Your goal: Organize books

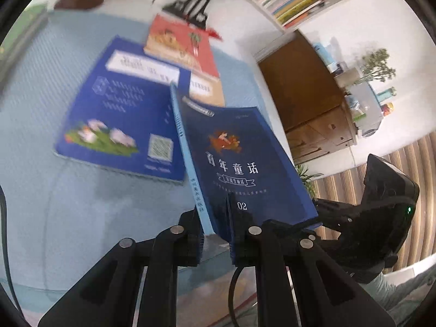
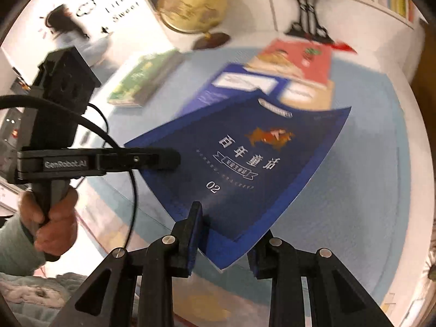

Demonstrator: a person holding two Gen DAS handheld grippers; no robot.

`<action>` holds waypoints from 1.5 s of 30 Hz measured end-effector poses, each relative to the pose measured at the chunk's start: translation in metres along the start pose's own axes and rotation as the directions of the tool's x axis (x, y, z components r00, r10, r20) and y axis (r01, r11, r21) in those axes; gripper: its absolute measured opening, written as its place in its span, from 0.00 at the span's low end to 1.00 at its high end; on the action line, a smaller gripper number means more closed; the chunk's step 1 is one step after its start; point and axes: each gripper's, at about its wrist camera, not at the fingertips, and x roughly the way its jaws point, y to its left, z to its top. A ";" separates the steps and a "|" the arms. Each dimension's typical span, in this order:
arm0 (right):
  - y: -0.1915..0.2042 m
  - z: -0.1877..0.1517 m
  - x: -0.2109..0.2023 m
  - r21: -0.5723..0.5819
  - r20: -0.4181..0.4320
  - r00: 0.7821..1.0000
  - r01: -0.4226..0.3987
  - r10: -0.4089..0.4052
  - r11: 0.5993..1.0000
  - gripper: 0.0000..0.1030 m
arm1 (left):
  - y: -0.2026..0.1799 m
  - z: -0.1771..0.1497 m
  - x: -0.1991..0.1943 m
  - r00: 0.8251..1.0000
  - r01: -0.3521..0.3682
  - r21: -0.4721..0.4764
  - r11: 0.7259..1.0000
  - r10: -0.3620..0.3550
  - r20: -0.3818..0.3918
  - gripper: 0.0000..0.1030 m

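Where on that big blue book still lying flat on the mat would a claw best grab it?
Probably the near edge of the flat blue book, coming in low from the mat's open side. That edge is bare, while its far corner sits under the red book. It lies flat, so one finger must slip beneath.

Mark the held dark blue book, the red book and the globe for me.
dark blue book (image 2: 245, 169), right wrist view, middle of its front cover.
red book (image 1: 188, 46), left wrist view, its cover, lying on the other books.
globe (image 2: 190, 5), right wrist view, its yellowish sphere.
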 end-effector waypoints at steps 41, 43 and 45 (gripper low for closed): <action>0.215 0.261 0.267 -0.066 -0.110 0.973 -0.212 0.204 0.975 0.34 | 0.317 0.100 -0.193 0.941 -0.119 -0.359 0.926 0.221 0.257 0.17; 0.215 0.259 0.267 -0.070 -0.114 0.973 -0.208 0.199 0.976 0.35 | 0.320 0.094 -0.196 0.937 -0.123 -0.376 0.918 0.232 0.261 0.17; 0.216 0.257 0.265 -0.072 -0.120 0.972 -0.212 0.203 0.975 0.40 | 0.324 0.085 -0.201 0.930 -0.143 -0.397 0.907 0.260 0.258 0.17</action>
